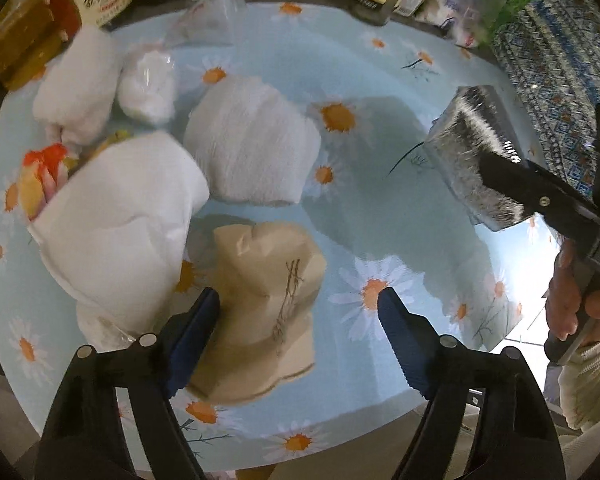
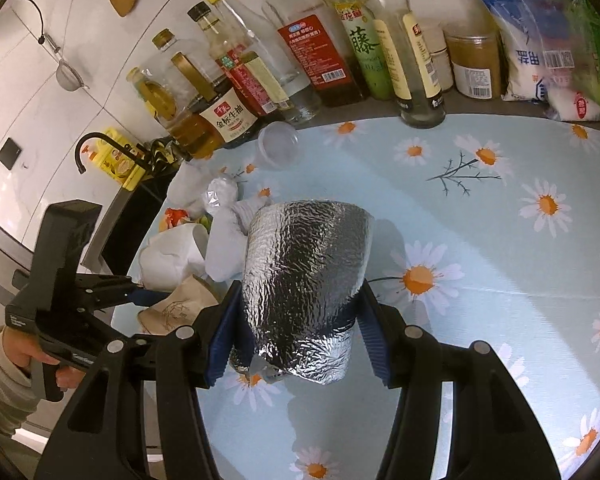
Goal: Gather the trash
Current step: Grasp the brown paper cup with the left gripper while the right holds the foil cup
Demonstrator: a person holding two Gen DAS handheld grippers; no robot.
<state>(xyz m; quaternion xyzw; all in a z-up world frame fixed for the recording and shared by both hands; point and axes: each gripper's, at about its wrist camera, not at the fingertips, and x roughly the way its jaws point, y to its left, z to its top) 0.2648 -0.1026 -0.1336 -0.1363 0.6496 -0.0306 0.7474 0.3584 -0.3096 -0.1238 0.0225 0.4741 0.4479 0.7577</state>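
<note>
A silver foil bag (image 2: 306,276) sits between my right gripper's (image 2: 296,336) blue pads, which are shut on it; in the left wrist view the foil bag (image 1: 474,148) hangs above the table's right side. My left gripper (image 1: 300,320) is open just above a crumpled brown paper bag (image 1: 266,304), its left pad beside the bag. White crumpled tissues (image 1: 252,140) and a white paper wrapper (image 1: 124,220) lie beyond it, with an orange wrapper (image 1: 44,172) at the far left. The brown paper bag (image 2: 176,308) also shows in the right wrist view.
The daisy-print tablecloth (image 2: 480,240) covers the table. Several sauce and oil bottles (image 2: 312,52) line the back edge, with a salt bag (image 2: 540,48) at the right and an overturned clear plastic cup (image 2: 278,146). A sink tap (image 2: 96,148) stands at the left.
</note>
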